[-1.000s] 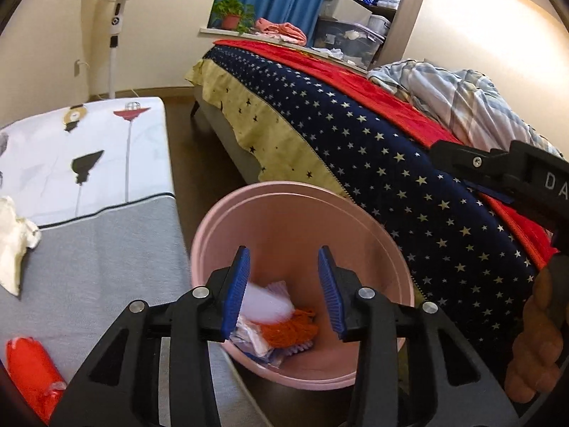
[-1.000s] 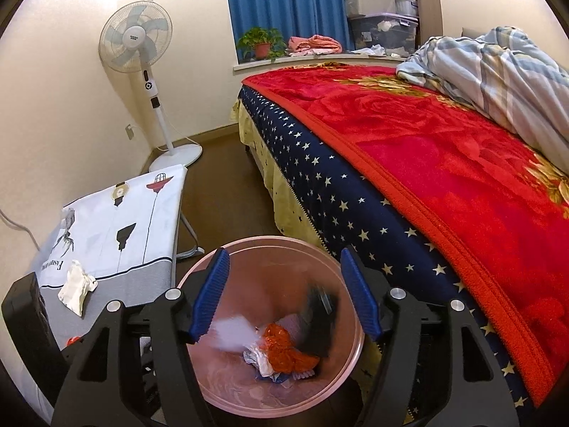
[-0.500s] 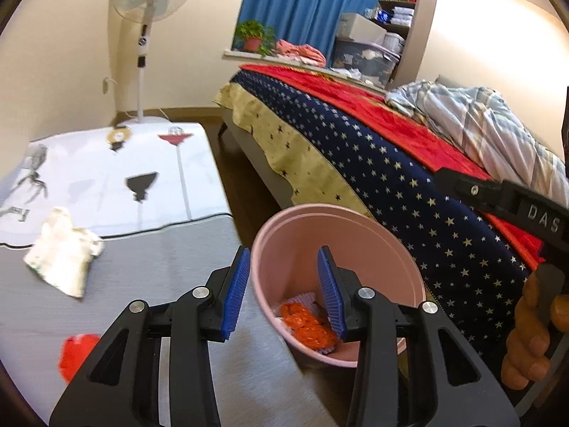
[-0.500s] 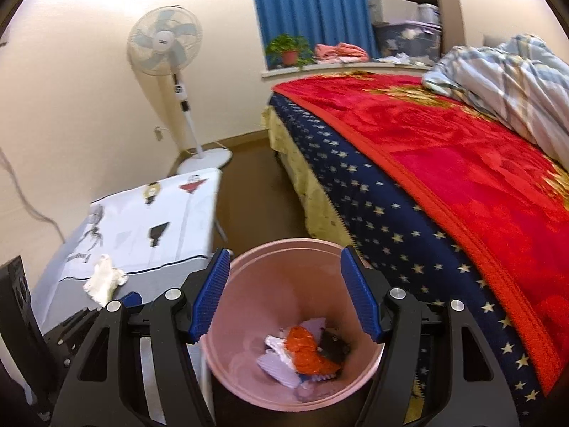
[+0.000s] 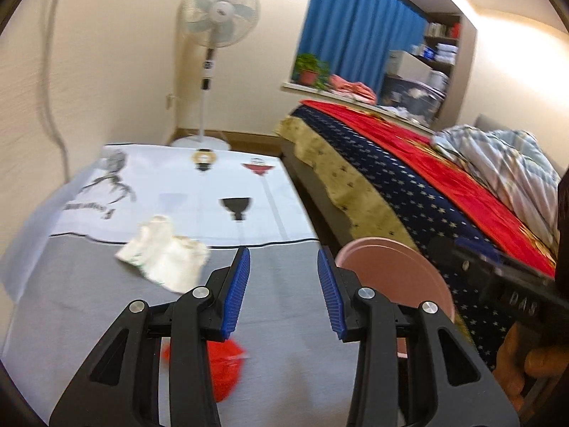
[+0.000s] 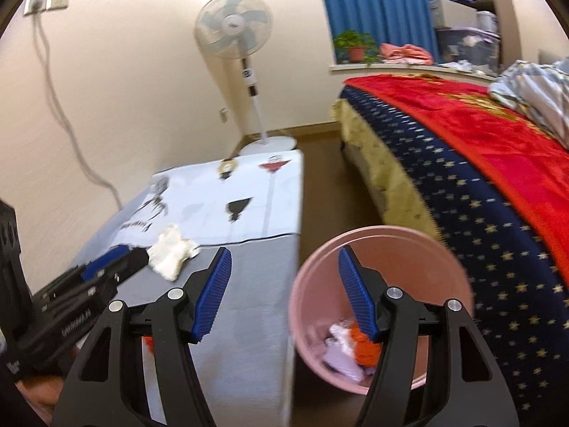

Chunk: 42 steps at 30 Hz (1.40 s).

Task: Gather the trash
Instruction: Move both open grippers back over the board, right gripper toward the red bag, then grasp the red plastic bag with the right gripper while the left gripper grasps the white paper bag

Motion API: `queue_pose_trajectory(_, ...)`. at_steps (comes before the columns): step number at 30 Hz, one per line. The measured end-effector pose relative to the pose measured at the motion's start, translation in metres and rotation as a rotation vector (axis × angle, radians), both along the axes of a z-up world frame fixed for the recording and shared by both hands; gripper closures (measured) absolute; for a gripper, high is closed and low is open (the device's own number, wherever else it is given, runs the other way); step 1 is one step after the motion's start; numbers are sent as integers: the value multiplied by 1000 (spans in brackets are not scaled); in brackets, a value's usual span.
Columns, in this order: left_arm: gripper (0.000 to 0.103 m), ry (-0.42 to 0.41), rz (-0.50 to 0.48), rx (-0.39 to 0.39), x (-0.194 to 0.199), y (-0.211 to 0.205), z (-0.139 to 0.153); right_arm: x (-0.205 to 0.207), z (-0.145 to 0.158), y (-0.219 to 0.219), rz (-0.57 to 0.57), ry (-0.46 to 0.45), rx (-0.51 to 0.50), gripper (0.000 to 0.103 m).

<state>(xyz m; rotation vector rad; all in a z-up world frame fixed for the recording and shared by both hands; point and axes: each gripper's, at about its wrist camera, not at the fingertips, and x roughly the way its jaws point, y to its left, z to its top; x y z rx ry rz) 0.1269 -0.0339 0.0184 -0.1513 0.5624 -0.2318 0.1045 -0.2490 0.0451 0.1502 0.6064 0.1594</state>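
My left gripper [image 5: 282, 259] is open and holds nothing, hovering over the grey part of the table [image 5: 284, 320]. A crumpled white tissue [image 5: 165, 256] lies just ahead and left of it. A red wrapper [image 5: 224, 366] lies under its left finger, partly hidden. My right gripper [image 6: 284, 252] is open and holds nothing, straddling the table edge and the pink bin [image 6: 384, 238]. White and orange trash [image 6: 352, 348] lies in the bin. In the right wrist view the left gripper [image 6: 137, 258] points at the tissue [image 6: 172, 251]. A hand [image 5: 526, 370] holds the right gripper's black body [image 5: 498, 281].
The bed [image 6: 480, 185], with a red and a starred navy blanket, runs along the right, close to the bin. A standing fan [image 6: 234, 32] is beyond the table's far end. A cable [image 6: 71, 124] hangs down the left wall. A strip of brown floor [image 6: 327, 178] separates table and bed.
Both views have swung left, away from the bin and toward the table. The pieces seen dropping into the bin have settled. The tissue and red wrapper now lie nearer the left gripper.
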Motion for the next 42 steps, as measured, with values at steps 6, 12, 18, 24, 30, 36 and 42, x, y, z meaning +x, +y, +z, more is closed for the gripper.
queue_pose_trajectory(6,70,19,113,1,-2,45,2,6,-14,45,104,16,-2,41)
queue_pose_trajectory(12,70,7,206,-6,-6,83,12,16,-32,86,189,43,-7,40)
queue_pose_trajectory(18,70,4,259,-12,-7,100,10,26,-61,128,290,117,-51,26)
queue_pose_trajectory(24,70,22,295,-16,-3,114,2,31,-92,160,370,202,-113,16)
queue_pose_trajectory(30,70,43,326,-31,3,123,-8,37,-117,175,422,284,-140,16)
queue_pose_trajectory(36,70,72,333,-44,13,124,-21,38,-123,177,439,297,-166,33)
queue_pose_trajectory(42,70,109,333,-57,29,120,-38,44,-116,157,375,274,-142,34)
